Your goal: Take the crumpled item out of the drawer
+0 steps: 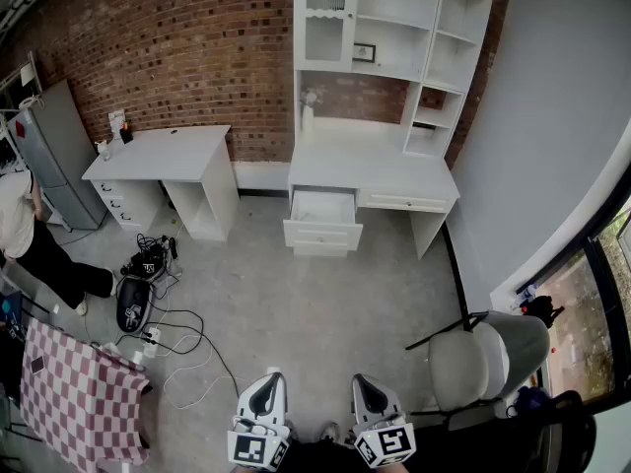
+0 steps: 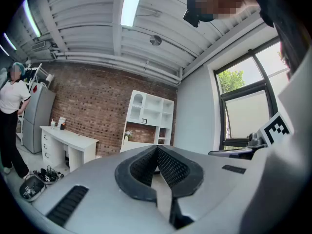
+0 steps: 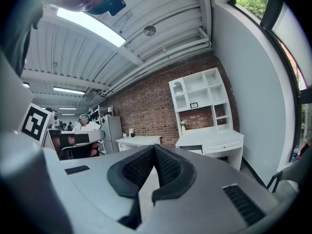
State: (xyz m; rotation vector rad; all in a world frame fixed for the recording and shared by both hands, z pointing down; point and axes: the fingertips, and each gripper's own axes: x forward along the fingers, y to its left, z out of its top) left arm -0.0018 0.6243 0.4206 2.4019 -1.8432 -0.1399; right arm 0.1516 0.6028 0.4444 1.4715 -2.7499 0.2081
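Where the head view starts at its left edge, a red-and-white checked cloth [image 1: 74, 402] covers a table. Above it a person [image 1: 15, 220] in a white top stands beside a grey fridge [image 1: 54, 151]. Next along the brick wall [image 1: 197, 47] stands a plain white bench [image 1: 163, 151], with a tangle of black cables [image 1: 148, 284] on the grey floor in front of it.

At the bottom middle the left gripper [image 1: 271, 377] points across the floor. In its own view the left gripper [image 2: 157, 147] is clenched, its ribbed pads pressed together at the tips with nothing between them.

Well apart from it, up the picture, the drawer [image 1: 323, 220] stands pulled out of the left half of a second white bench [image 1: 394, 161], which carries a tall shelf unit [image 1: 394, 28]. What lies inside the drawer is too small to tell.

Just right of the first, the right gripper [image 1: 363, 380] points the same way. The right gripper view shows it [image 3: 154, 146] clenched too, pad against pad, empty.

Farther right a grey chair [image 1: 483, 358] stands on the floor near the pale wall, and a dark-framed window [image 1: 592, 294] fills the right edge.
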